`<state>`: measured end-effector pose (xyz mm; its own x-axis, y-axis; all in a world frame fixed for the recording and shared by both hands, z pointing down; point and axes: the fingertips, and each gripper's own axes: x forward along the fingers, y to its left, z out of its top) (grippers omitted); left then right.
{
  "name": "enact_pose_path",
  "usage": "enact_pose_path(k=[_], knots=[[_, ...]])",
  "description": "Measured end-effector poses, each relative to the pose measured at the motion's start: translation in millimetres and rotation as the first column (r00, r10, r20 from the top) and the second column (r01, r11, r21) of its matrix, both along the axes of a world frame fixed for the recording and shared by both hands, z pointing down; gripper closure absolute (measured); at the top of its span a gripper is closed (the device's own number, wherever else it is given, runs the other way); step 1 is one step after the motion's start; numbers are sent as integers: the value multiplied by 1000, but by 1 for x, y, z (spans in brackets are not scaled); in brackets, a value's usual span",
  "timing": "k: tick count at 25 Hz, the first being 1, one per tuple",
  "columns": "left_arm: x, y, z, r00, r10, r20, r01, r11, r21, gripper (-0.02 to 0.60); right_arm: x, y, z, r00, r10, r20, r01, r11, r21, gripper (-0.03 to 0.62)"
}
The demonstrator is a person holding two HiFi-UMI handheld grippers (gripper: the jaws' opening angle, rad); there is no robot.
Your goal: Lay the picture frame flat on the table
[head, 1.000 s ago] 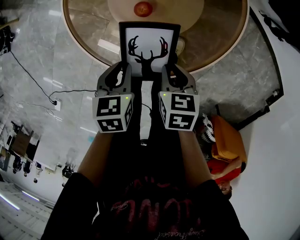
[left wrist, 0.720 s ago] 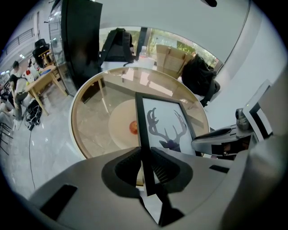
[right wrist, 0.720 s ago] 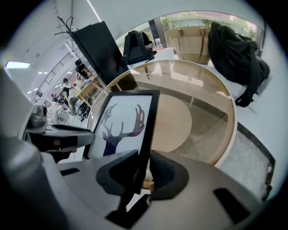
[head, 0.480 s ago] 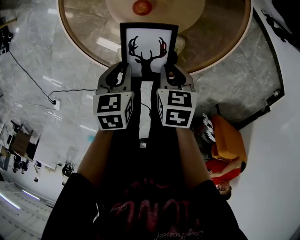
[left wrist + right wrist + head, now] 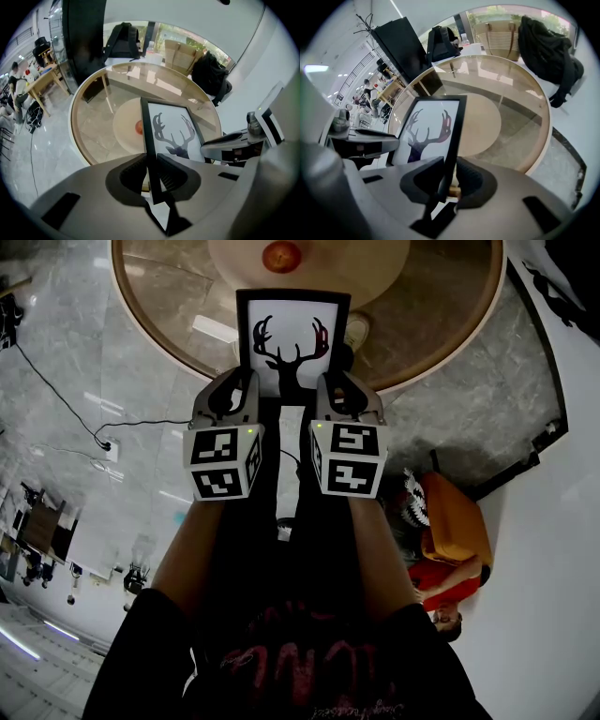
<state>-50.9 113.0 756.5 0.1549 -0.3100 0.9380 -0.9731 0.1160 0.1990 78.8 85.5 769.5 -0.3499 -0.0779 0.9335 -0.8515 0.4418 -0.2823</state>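
Note:
A black picture frame [image 5: 292, 338] with a white deer-silhouette print is held over the near edge of the round glass table [image 5: 441, 324]. My left gripper [image 5: 246, 390] is shut on the frame's left edge [image 5: 149, 154]. Its right edge [image 5: 450, 159] sits clamped between the jaws of my right gripper [image 5: 330, 388]. The frame [image 5: 173, 136] tilts away from me over the tabletop, its lower part hidden behind the grippers. In the right gripper view the deer print [image 5: 426, 133] faces left of the jaws.
A red apple [image 5: 281, 255] lies on the pale round base [image 5: 375, 263] seen through the glass. Dark bags [image 5: 548, 47] and a backpack [image 5: 121, 40] stand beyond the table. An orange bag [image 5: 455, 521] sits on the floor to my right. A cable [image 5: 112, 427] runs over the floor at left.
The frame and both grippers have shifted slightly left and a little farther over the table. Both grips are unchanged.

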Motion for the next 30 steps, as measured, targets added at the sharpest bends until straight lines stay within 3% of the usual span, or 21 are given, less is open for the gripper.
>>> enact_pose_path(k=[19, 30], knots=[[-3, -2, 2, 999, 27, 17, -26, 999, -25, 509, 0, 0, -4, 999, -27, -27, 27, 1000, -4, 507], [-3, -14, -20, 998, 44, 34, -45, 999, 31, 549, 2, -23, -31, 1000, 2, -22, 1, 995, 105, 546]])
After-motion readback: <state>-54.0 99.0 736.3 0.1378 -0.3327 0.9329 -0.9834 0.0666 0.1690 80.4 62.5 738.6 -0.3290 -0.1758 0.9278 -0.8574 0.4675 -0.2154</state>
